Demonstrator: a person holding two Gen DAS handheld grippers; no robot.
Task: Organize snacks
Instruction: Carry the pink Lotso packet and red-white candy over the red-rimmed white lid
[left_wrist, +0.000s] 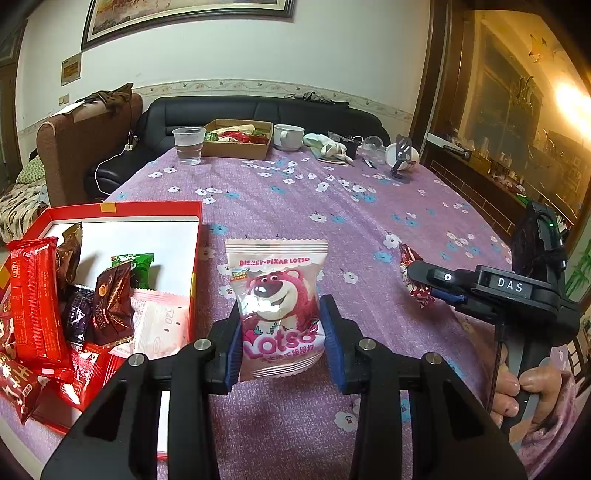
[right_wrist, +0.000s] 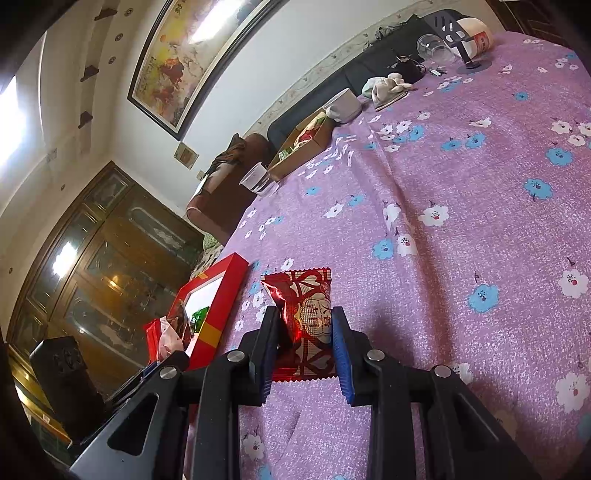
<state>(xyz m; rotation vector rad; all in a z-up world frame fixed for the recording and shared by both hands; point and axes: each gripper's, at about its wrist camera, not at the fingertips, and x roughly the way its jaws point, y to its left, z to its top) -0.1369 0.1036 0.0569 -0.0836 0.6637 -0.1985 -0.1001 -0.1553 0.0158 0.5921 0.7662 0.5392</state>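
— Firstly, the left gripper: state?

— Closed on the pink packet. Both blue pads press its lower sides. The packet stands upright between them, long axis running away from the camera, top seam at the far end, printed bear face toward the lens. It is held over the cloth, just right of the red box.

— And the right gripper?

— Clamped on the red packet, pads on its two long edges. Long axis again runs forward along the fingers, the far seam tilted slightly left. Contact with the cloth under it cannot be determined.

— Box contents?

— From the left wrist view: several wrappers heaped at the near left end, among them a long red bar on end, a brown packet, a green one behind it and a pale pink one lying flat.

— What does one view add over the other?

— The left view shows the right gripper from the side, the person's hand on its handle, and the open box interior. The right view shows the box's outer red wall and only a sliver inside. Both show the cup, carton and bowl at the table's far end.
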